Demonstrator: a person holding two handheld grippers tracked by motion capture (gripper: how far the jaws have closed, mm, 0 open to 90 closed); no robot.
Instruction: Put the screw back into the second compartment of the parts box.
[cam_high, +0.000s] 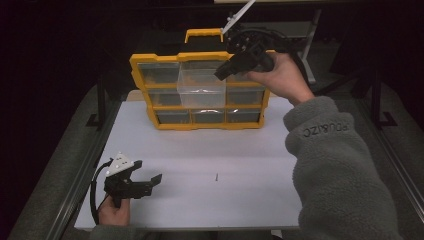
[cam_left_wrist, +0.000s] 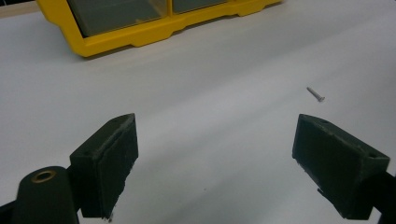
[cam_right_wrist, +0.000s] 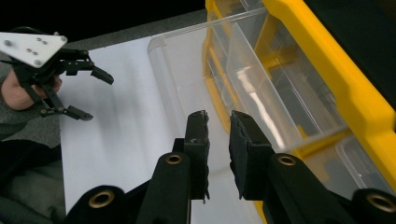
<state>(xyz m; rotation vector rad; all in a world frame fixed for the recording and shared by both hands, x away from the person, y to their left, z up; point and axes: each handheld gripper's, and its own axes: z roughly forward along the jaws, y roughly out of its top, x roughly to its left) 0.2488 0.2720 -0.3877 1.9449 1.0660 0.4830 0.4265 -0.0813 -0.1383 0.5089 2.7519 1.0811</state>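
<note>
Drawer (cam_high: 202, 88), clear plastic, is seen pulled partway out of the middle of the top row of a yellow organizer (cam_high: 200, 90), which stands upright at the far edge of the white surface (cam_high: 200, 165). In the right gripper view the drawer (cam_right_wrist: 224, 70) juts out from the yellow frame (cam_right_wrist: 327, 60), and its clear front wall and rim are seen ahead of the two black jaws. The right gripper (cam_high: 227, 70) is held in front of the organizer's upper right part, just beside the pulled-out drawer, by a hand (cam_high: 280, 75) in a grey fleece sleeve (cam_high: 330, 165). The jaws of the right gripper (cam_right_wrist: 219, 122) are set close together with a narrow gap between them; nothing is pinched there, and the pads are not pressed on the drawer. Whether the drawer is touched by a jaw tip cannot be told.

The left gripper (cam_high: 147, 177) is held low over the near left part of the surface, well apart from the organizer. Its jaws are spread wide with nothing between them, as is shown in the left gripper view (cam_left_wrist: 215, 144), where bare white surface is seen between the two pads. A small screw (cam_high: 216, 177) lies alone on the surface, near the left gripper and toward the middle; it is seen (cam_left_wrist: 315, 94) beyond the jaw on the right side of that view. The organizer's lower corner (cam_left_wrist: 140, 37) is seen at the top of the same view.
</note>
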